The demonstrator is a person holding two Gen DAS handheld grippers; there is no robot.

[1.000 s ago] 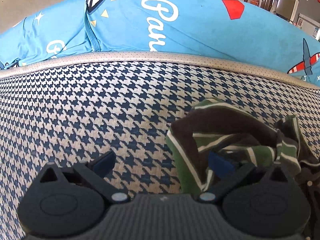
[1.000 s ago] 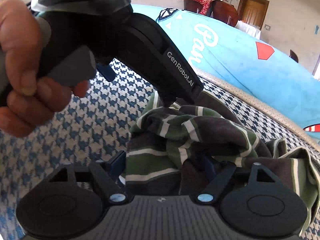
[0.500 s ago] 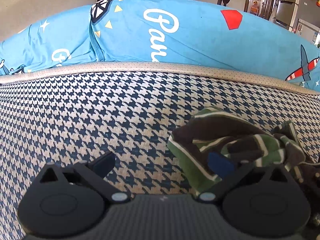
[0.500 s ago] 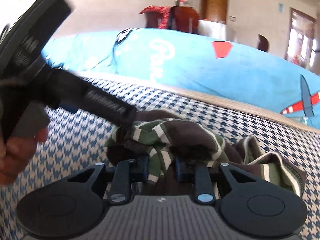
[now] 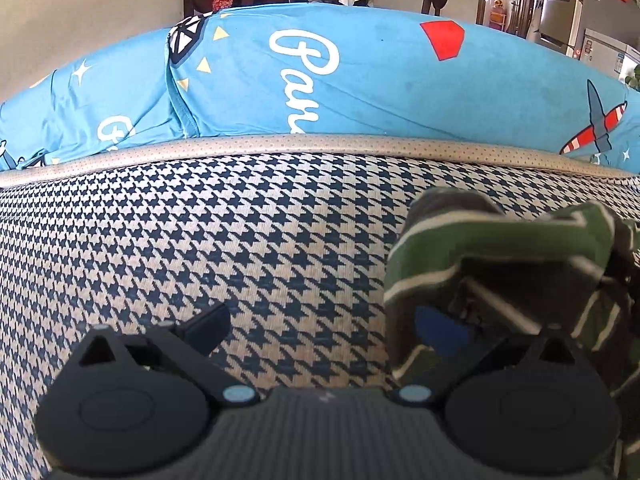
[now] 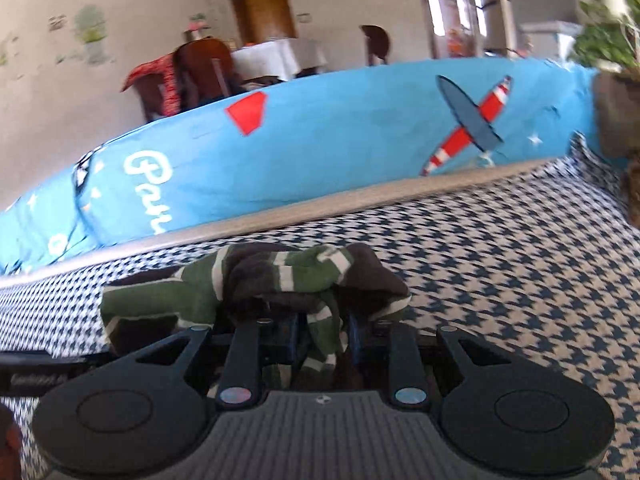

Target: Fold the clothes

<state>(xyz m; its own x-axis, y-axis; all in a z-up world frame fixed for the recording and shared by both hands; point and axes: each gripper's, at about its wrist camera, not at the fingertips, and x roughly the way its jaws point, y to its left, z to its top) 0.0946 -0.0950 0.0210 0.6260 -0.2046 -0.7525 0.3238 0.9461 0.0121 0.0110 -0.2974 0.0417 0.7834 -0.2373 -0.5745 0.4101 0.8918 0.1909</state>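
Two grippers work on one garment. The right gripper point(image 6: 322, 330) is now drawn in on a fold of the striped garment point(image 6: 256, 284), with green-and-white cloth pinched between its blue pads; one second ago its jaws stood wide apart around the heap. The garment hangs bunched over and ahead of the right gripper, above the houndstooth cushion point(image 6: 520, 264), so the grasp appears secure and the cloth partly raised. The right wrist view has also swung: the blue printed cover point(image 6: 340, 140) now runs tilted across it.

The left gripper point(image 5: 324, 324) remains wide open and holds nothing. Its left finger lies over bare cushion; its right finger point(image 5: 440, 336) sits against the edge of the garment, which has shifted rightward in the left wrist view and is blurred there.

Judgement: the task is at an early stage. The garment is crumpled, not spread. The next step calls for the left gripper to take a second edge so the cloth can be pulled flat.
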